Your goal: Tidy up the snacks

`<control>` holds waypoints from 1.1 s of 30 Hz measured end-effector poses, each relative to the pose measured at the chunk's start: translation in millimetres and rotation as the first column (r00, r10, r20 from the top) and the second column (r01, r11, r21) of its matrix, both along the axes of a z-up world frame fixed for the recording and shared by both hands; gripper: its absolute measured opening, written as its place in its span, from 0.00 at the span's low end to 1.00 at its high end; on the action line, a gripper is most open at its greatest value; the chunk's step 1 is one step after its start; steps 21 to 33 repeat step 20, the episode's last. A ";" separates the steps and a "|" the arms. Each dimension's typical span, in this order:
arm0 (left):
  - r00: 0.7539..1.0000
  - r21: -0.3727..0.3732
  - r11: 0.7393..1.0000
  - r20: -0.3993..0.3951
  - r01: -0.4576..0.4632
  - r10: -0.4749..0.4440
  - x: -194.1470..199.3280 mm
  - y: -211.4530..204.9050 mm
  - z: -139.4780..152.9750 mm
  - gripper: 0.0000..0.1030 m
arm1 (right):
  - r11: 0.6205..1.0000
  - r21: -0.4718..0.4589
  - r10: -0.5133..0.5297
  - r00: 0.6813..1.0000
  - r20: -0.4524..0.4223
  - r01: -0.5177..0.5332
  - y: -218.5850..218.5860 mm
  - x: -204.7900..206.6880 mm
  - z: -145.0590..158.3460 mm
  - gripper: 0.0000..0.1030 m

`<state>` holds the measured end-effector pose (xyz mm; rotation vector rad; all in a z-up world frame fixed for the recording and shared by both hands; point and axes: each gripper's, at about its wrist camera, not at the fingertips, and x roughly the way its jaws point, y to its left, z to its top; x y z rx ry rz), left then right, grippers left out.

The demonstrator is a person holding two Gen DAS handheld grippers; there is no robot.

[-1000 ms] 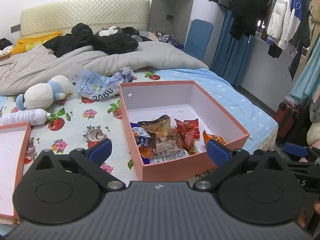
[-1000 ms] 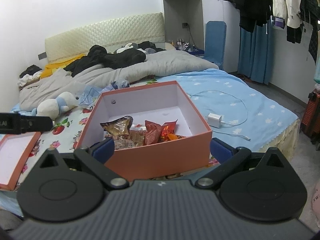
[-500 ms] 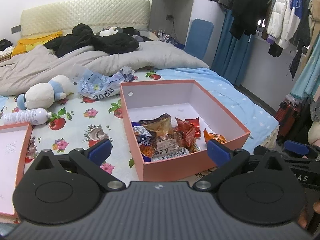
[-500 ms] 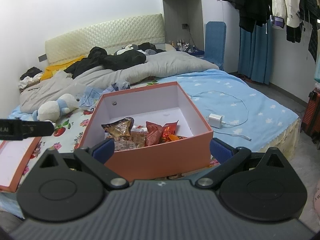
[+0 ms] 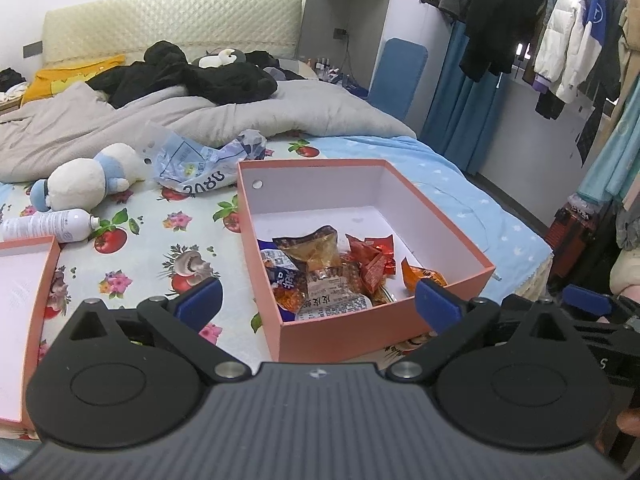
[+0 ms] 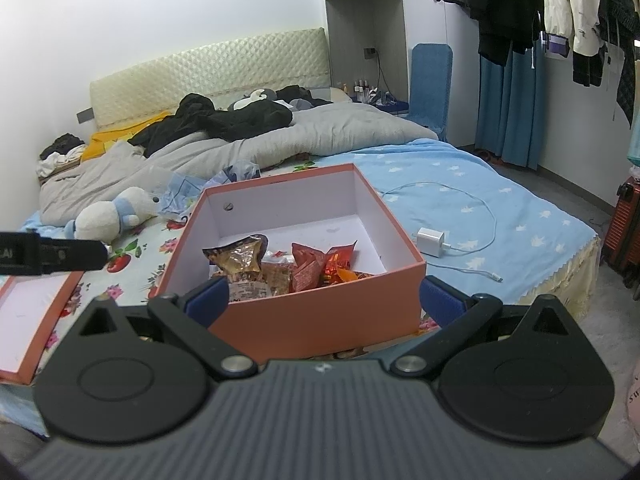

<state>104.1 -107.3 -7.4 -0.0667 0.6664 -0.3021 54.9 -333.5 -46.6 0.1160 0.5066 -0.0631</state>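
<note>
A salmon-pink box stands open on the bed near its foot edge. Several snack packets lie piled in its near part, brown, red and orange. My left gripper hangs open in front of the box, nothing between its blue fingers. The right gripper is also open and empty, held just before the box's near wall. The other tool shows as a black bar at the left of the right wrist view and as blue-tipped parts at the right of the left wrist view.
The box's lid lies upturned at the left. A plush toy, a white bottle and a crumpled blue bag lie beyond. A white charger with cable lies right of the box. A grey duvet and hanging clothes lie behind.
Both grippers have drawn back and risen slightly, so the box sits a little farther off and more of its inside shows. Jaws stay open; nothing in the box moved.
</note>
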 end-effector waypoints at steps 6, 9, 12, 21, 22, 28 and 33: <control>1.000 0.002 1.000 -0.001 0.000 0.000 0.2 -1.0 0.6 1.00 | 1.000 0.000 0.003 1.000 -0.002 -0.003 1.0 0.4 -0.4 1.00; 1.000 0.004 1.000 0.000 0.002 -0.002 -0.4 -0.6 0.6 1.00 | 1.000 0.001 0.005 1.000 -0.004 -0.005 0.9 0.5 -0.6 1.00; 1.000 0.004 1.000 -0.001 0.001 -0.001 -0.5 -0.8 0.6 1.00 | 1.000 0.000 0.006 1.000 -0.001 -0.006 0.9 0.7 0.1 1.00; 1.000 0.006 1.000 -0.002 0.000 0.000 -1.7 -0.8 0.5 1.00 | 1.000 0.008 0.005 1.000 -0.004 -0.005 0.2 1.0 0.8 1.00; 1.000 0.006 1.000 -0.002 0.000 0.000 -1.7 -0.8 0.5 1.00 | 1.000 0.008 0.005 1.000 -0.004 -0.005 0.2 1.0 0.8 1.00; 1.000 0.006 1.000 -0.002 0.000 0.000 -1.7 -0.8 0.5 1.00 | 1.000 0.008 0.005 1.000 -0.004 -0.005 0.2 1.0 0.8 1.00; 1.000 0.006 1.000 -0.002 0.000 0.000 -1.7 -0.8 0.5 1.00 | 1.000 0.008 0.005 1.000 -0.004 -0.005 0.2 1.0 0.8 1.00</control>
